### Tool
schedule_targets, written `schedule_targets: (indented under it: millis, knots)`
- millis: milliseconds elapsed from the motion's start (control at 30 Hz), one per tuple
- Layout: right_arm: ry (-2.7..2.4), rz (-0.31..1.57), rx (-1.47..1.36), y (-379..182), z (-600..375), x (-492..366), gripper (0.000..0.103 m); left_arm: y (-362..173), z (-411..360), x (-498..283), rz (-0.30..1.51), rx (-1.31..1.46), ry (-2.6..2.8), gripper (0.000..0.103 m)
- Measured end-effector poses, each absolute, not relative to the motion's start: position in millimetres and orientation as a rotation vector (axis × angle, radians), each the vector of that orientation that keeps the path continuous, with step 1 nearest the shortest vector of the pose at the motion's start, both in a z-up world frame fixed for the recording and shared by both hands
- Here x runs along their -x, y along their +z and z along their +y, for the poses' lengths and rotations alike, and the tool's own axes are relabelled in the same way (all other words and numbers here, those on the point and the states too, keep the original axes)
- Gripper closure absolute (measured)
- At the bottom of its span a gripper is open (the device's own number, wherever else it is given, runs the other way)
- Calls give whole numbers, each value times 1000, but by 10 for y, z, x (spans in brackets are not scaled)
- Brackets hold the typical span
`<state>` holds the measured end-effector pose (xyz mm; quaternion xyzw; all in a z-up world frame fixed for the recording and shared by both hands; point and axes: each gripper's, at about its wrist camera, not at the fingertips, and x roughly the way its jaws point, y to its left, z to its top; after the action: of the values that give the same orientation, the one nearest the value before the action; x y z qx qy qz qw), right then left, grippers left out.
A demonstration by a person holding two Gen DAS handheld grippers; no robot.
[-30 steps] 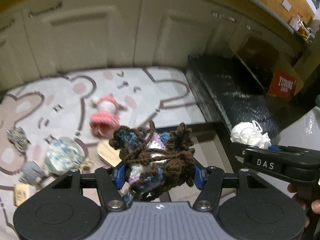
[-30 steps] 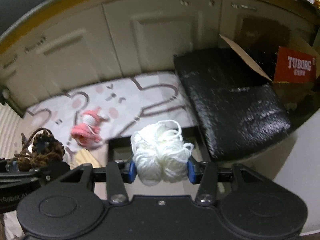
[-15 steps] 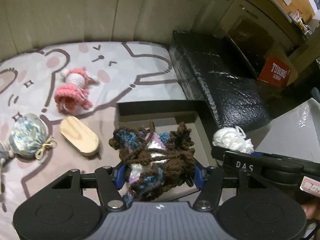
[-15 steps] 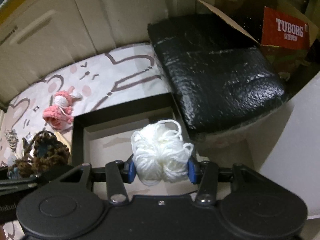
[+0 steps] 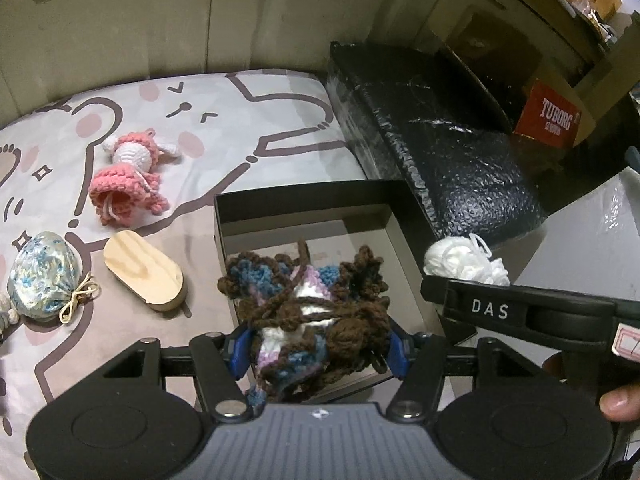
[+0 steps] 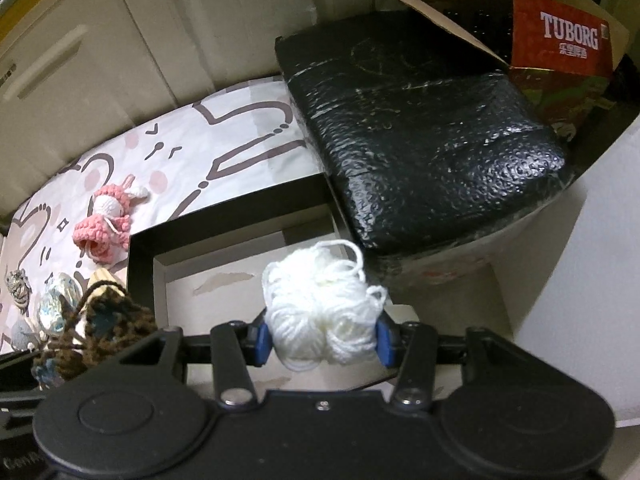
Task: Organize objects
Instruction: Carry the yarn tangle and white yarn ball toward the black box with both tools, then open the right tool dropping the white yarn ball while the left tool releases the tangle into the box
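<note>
- The left gripper [image 5: 318,346] is clenched on a crochet bundle [image 5: 308,304]: brown, blue, lilac and white yarn, lumpy and tangled, with loose brown strands going across it. It sits at lower centre of the left wrist view, above the open box [image 5: 316,200].
- The blue fingers [image 5: 239,350] press the bundle from both sides; its lower part is hidden behind the gripper body.
- The right gripper [image 6: 322,338] grasps a white yarn ball [image 6: 320,312], soft and loosely wound, with one thin loop standing up. It is at centre of the right wrist view, over the right part of the box.
- The box is square, with dark outer walls and a pale cardboard inside that looks torn in some places; nothing lies on the part of its floor that shows.
- On the printed cloth [image 5: 256,120], at left of the frame, lie a pink and white crochet doll [image 5: 128,178], an oval wooden block [image 5: 144,276] with visible grain, and a shiny blue-white pouch [image 5: 42,278] tied with a cord.
- A black textured package [image 6: 416,136] is touching the box at upper right; behind it is a red carton [image 6: 564,36] with the word TUBORG.
- At the left edge of the right wrist view two small grey objects are too small to identify.
- A fingertip of the person [image 5: 618,402] shows at the right edge, cut off.
</note>
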<state>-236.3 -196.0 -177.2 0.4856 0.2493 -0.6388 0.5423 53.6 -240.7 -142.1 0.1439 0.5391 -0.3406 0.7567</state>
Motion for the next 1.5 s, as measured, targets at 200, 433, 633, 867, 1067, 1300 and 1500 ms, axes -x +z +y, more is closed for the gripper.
schedule_targets:
  millis: [200,433,633,867,1067,1300,1500]
  knots:
    - [-1521,604,-1161,-1796,-1987,2339,52,-1464,-2425,-576,1188,-321,-741,40]
    - [-1528,588,-1177,-1809,-1993,2365,52,-1480,-2422,-573,1196,-326,-741,40]
    - [-1536,552,-1184,-1790,-1985,2373,48,-1488,-2425,-587,1206,-319,-741,40]
    - [-1562,536,-1196,-1778,-1984,2401,43,-1511,-2425,-621,1216,-311,-745,40]
    - [-1580,525,-1197,-1762,-1951,2426,42,-1513,-2430,-626,1210,-295,-743,29]
    - [-1603,509,-1198,-1734,-1905,2453,42,-1477,-2412,-614,1197,-321,-730,16]
    - [-1618,503,-1195,-1705,-1874,2421,42,-1446,-2363,-613,1201,-329,-727,16]
